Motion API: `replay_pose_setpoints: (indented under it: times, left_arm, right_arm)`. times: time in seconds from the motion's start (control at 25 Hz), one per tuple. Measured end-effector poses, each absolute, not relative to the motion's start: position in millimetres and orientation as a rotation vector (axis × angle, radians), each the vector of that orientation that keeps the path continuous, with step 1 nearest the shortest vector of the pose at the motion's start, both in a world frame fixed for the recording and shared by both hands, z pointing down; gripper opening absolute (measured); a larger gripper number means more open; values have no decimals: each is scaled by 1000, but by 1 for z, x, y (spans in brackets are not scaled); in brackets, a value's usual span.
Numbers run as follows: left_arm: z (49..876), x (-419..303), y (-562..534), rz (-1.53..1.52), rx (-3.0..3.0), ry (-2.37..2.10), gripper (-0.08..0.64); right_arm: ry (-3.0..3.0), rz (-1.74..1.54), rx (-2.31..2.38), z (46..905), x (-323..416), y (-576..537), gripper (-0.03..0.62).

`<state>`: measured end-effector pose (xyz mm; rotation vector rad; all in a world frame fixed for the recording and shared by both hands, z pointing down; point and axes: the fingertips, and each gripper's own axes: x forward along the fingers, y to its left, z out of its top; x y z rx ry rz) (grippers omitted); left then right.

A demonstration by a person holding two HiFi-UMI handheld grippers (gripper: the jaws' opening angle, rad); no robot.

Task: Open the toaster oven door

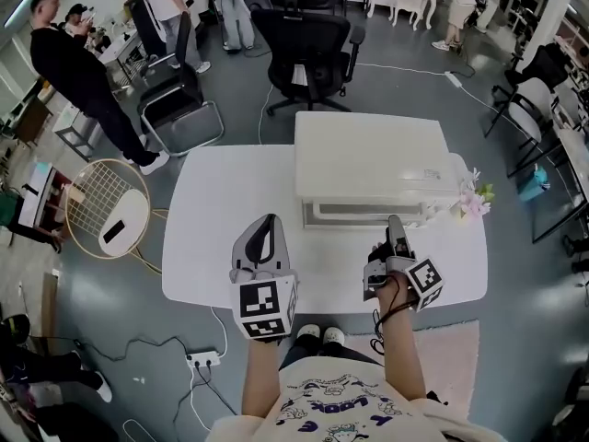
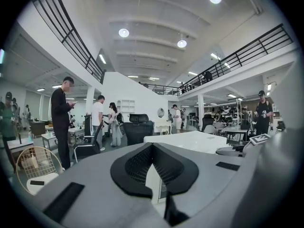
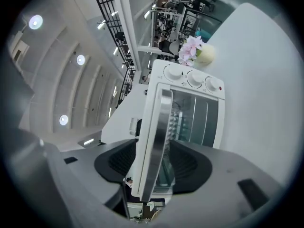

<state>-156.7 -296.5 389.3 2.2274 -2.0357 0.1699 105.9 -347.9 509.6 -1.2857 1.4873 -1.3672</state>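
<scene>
Toaster oven [image 1: 368,168], white, box-shaped and of metal, stood toward the far side of the white rectangular table [image 1: 221,238], its front turned to the person. Its glass-paned door [image 3: 197,122] faced the table's near edge, with three round white control knobs [image 3: 194,79] in a row beside the pane. The long chrome bar handle [image 3: 159,132] ran along the door's upper edge, its long axis lying side to side across the oven front, parallel to the table's near edge. The right hand-held gripper [image 1: 394,233] was directly in front of the door and reached straight ahead onto it. In the right gripper view the bar crossed between the two black pads, and the jaws were closed on it, one pad against each side. The left hand-held gripper [image 1: 267,224] was held over bare table to the left of the oven front, well apart from the door, its jaws together at the tips and holding nothing. The right gripper was therefore the nearer, and the only one engaged. Whether the door was fully seated or cracked at its top could not be settled from these views. Assessment: the grasp was made and the swing not evidently begun. The hinge presumably being along the bottom edge, the pull would need to come toward the person and downward, square to the bar's axis.
</scene>
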Motion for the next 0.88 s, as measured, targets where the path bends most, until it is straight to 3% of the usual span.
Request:
replay_pose_setpoints:
  times: [0.6,0.88]
  left_arm:
    - [386,-179,-299,166,2167,-2098,5]
    - [388,-180,-299,170,2153,-2110,5]
  right_arm:
    - [1455,-1418,-1304,522,101,-368,190]
    - [1454,-1423,-1300,522,100,-371,120]
